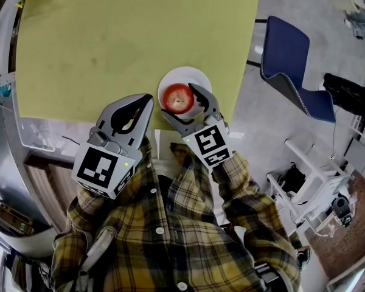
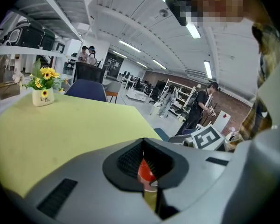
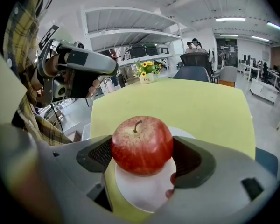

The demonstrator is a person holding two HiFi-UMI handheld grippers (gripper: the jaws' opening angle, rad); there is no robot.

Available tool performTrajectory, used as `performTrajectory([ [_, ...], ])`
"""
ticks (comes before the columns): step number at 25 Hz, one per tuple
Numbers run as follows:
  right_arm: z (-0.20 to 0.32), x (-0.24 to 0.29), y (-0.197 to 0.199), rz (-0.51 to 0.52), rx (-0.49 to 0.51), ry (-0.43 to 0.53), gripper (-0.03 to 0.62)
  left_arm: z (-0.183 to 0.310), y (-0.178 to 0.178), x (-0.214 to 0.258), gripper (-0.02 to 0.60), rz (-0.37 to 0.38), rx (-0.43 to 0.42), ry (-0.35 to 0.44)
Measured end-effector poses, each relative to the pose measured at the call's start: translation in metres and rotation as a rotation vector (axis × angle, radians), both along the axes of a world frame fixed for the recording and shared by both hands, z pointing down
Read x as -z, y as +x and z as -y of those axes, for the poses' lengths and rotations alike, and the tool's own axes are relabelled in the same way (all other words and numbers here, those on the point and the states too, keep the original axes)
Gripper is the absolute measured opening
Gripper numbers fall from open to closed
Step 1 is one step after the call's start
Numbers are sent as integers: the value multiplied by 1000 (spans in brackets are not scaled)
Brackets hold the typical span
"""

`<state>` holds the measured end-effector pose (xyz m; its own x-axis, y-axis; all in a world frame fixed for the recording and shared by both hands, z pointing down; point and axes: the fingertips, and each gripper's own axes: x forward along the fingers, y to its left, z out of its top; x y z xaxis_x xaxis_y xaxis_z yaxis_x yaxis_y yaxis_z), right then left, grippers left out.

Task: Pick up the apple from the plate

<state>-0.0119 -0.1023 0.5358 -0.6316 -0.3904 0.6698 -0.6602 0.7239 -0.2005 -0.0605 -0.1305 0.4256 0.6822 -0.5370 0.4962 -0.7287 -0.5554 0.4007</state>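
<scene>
A red apple [image 1: 179, 98] stands on a small white plate [image 1: 185, 76] at the near right edge of the yellow-green table [image 1: 109, 41]. My right gripper [image 1: 179, 100] has one jaw on each side of it. In the right gripper view both dark pads [image 3: 99, 155] press the apple [image 3: 141, 144], with the plate [image 3: 140, 190] showing just under it; whether the apple is lifted is unclear. My left gripper [image 1: 147, 99] hovers shut to the left of the plate, nothing in it. Through its narrow jaw gap [image 2: 144, 143] a sliver of the apple [image 2: 145, 172] shows.
A pot of yellow flowers [image 2: 43, 85] stands at the table's far end. A blue chair [image 1: 289, 66] is off the table's right side. Shelving and several people stand in the background. The person's plaid sleeves [image 1: 170, 224] fill the lower head view.
</scene>
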Motion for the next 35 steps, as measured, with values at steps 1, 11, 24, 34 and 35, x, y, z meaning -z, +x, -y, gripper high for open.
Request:
performTrajectory([
  [1, 1, 4, 0, 1, -1, 3, 387, 1, 0, 3, 8, -2, 0, 6],
  [11, 11, 49, 3, 16, -5, 24, 387, 21, 7, 43, 8, -24, -4, 100],
  [24, 42, 126, 12, 58, -112, 127, 387, 41, 10, 100, 8, -54, -11, 234],
  [34, 46, 197, 23, 99, -158, 187, 387, 41, 21, 147, 8, -91, -23, 306],
  [35, 47, 204, 22, 98, -156, 199, 387, 42, 18, 150, 8, -93, -19, 309],
])
